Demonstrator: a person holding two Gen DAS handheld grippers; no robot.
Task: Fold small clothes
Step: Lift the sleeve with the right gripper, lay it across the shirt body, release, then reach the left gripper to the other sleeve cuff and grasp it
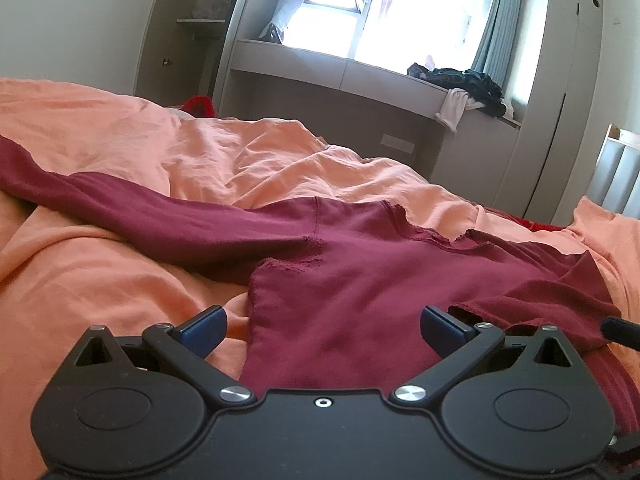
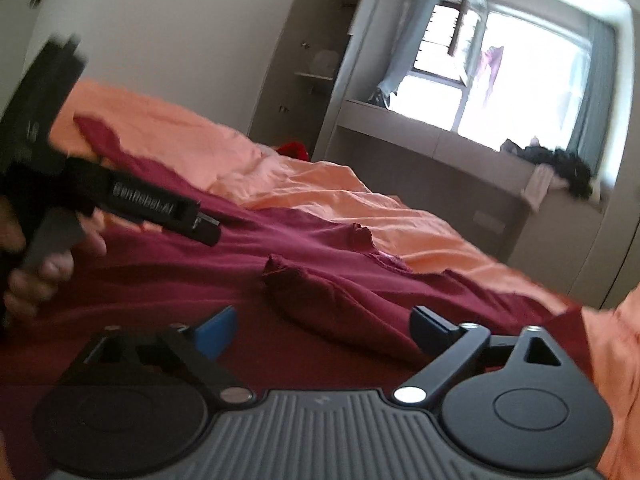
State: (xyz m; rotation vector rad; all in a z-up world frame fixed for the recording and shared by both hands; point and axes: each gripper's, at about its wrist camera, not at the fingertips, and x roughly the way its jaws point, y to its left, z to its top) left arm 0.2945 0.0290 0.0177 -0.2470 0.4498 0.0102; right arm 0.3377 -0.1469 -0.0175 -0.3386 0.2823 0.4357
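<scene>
A dark red long-sleeved shirt point(image 1: 360, 280) lies spread on an orange bedsheet point(image 1: 100, 280). Its left sleeve point(image 1: 140, 208) stretches out to the left and its neckline point(image 1: 420, 232) faces the window. My left gripper point(image 1: 322, 328) is open, low over the shirt's lower left part, holding nothing. In the right wrist view the same shirt point(image 2: 200, 280) fills the foreground with a bunched fold point(image 2: 320, 292) in the middle. My right gripper point(image 2: 324, 330) is open and empty just above that fold. The left gripper's body point(image 2: 132, 200) and the hand holding it show at the left.
The orange sheet point(image 2: 340, 200) is rumpled behind the shirt. A window bench point(image 1: 360, 76) holds a pile of dark clothes point(image 1: 460, 80). A tall wardrobe point(image 1: 560, 100) stands at the right, and an open shelf unit point(image 1: 192, 32) at the left. Something red point(image 1: 200, 104) lies beyond the bed.
</scene>
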